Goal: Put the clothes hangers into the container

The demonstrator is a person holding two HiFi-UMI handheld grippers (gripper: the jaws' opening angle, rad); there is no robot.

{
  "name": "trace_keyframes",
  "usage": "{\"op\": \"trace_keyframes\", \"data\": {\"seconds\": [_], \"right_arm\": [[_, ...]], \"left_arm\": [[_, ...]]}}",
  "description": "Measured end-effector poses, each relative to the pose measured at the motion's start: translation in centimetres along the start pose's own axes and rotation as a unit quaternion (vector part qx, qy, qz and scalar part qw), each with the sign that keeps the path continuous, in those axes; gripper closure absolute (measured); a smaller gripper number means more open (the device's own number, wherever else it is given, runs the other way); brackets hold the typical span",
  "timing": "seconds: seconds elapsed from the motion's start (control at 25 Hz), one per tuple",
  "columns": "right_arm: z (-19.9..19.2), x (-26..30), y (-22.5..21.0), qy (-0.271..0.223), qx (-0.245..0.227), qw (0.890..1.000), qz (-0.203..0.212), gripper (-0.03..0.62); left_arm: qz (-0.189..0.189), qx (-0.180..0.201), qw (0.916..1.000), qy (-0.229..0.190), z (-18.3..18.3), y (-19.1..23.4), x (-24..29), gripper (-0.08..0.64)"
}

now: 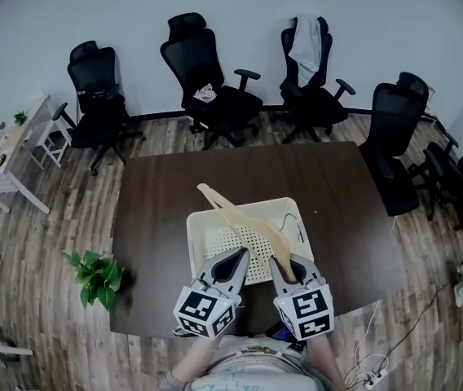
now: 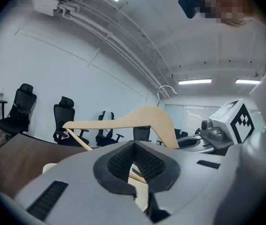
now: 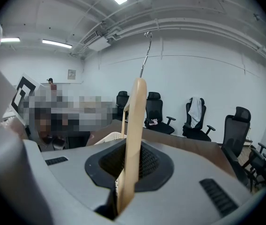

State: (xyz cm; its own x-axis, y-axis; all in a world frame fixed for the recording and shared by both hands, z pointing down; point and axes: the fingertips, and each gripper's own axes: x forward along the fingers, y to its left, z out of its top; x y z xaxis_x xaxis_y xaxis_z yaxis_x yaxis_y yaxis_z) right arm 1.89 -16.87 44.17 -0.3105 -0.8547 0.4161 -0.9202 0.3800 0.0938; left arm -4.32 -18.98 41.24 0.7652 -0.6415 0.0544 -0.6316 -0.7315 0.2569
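While the right hand-held gripper (image 1: 284,267) clamps one flat arm of a curved, pale wooden hanger (image 1: 233,212) above the cream perforated plastic basket (image 1: 191,243) on the dark surface (image 1: 154,218), the left hand-held gripper (image 1: 235,261) hovers alongside, jaws together.

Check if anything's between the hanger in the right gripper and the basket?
Nothing visible does. The hanger, clamped in the right gripper, is right over the open top of the basket. The left gripper sits beside the hanger at the basket's near rim, not under it.
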Motion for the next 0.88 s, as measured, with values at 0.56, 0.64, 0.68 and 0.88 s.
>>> {"op": "trace_keyframes", "data": {"seconds": [0.56,0.64,0.68,0.88], "right_arm": [[0.1,1.4,-0.9,0.006,-0.006,1.0,0.016,0.558],[0.0,1.5,-1.5,0.005,-0.013,1.0,0.024,0.558],[0.1,1.5,-1.7,0.005,-0.015,0.999,0.03,0.558],[0.0,1.7,-3.2,0.009,-0.021,0.998,0.056,0.558]], "left_arm": [[0.019,-0.003,0.9998,0.005,-0.3,1.3,1.4,0.549],[0.03,-0.007,0.9995,0.002,-0.4,1.3,1.7,0.549],[0.037,-0.008,0.9993,0.001,-0.4,1.3,1.9,0.549],[0.072,-0.015,0.9973,-0.005,-0.6,1.3,3.0,0.549]]}}
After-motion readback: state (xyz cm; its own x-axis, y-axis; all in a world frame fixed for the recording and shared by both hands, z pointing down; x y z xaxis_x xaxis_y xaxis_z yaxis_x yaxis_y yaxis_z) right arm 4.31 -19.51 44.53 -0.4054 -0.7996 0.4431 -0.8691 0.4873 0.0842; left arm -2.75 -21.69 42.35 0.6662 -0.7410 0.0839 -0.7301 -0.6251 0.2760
